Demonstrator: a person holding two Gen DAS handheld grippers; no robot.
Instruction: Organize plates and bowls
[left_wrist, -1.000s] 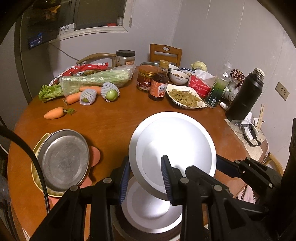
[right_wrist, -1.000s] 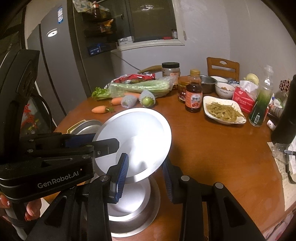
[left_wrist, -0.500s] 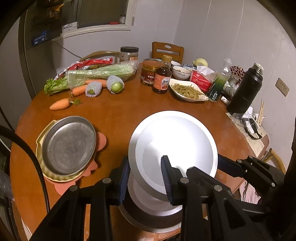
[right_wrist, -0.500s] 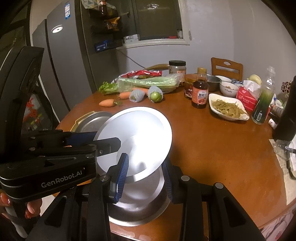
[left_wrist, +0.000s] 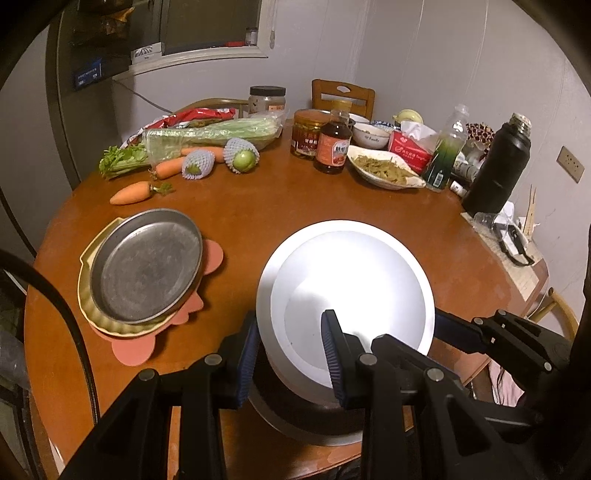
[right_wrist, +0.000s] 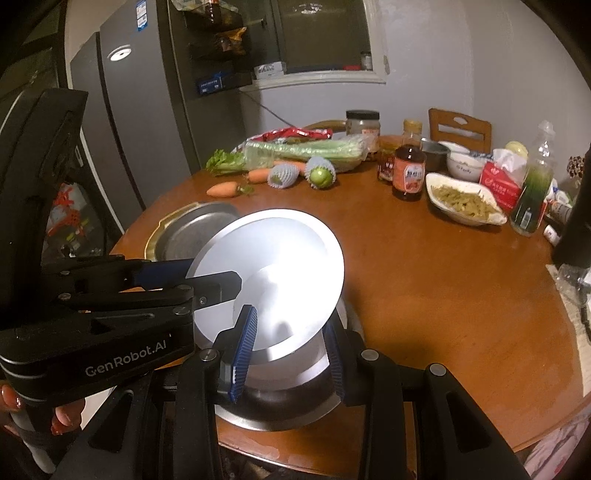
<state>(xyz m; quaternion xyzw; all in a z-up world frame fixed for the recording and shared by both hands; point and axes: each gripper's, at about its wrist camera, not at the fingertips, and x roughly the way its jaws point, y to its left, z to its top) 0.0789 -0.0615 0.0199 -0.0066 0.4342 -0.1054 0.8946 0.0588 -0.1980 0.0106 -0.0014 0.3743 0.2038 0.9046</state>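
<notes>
A smooth, round steel plate (left_wrist: 347, 291) hangs tilted at lower centre of both views, its rim clenched by the left gripper (left_wrist: 290, 354) and the right gripper (right_wrist: 290, 341) alike, directly above a wider steel bowl (right_wrist: 280, 406) sitting near the round wooden table's (left_wrist: 258, 214) near edge. At left, well apart, a dull metal pan (left_wrist: 147, 264) rests in a scalloped yellow dish (left_wrist: 86, 254) on a pink mat (left_wrist: 133, 350). Bare wood lies between them; carrots, bottles and a grey wall fill the top.
</notes>
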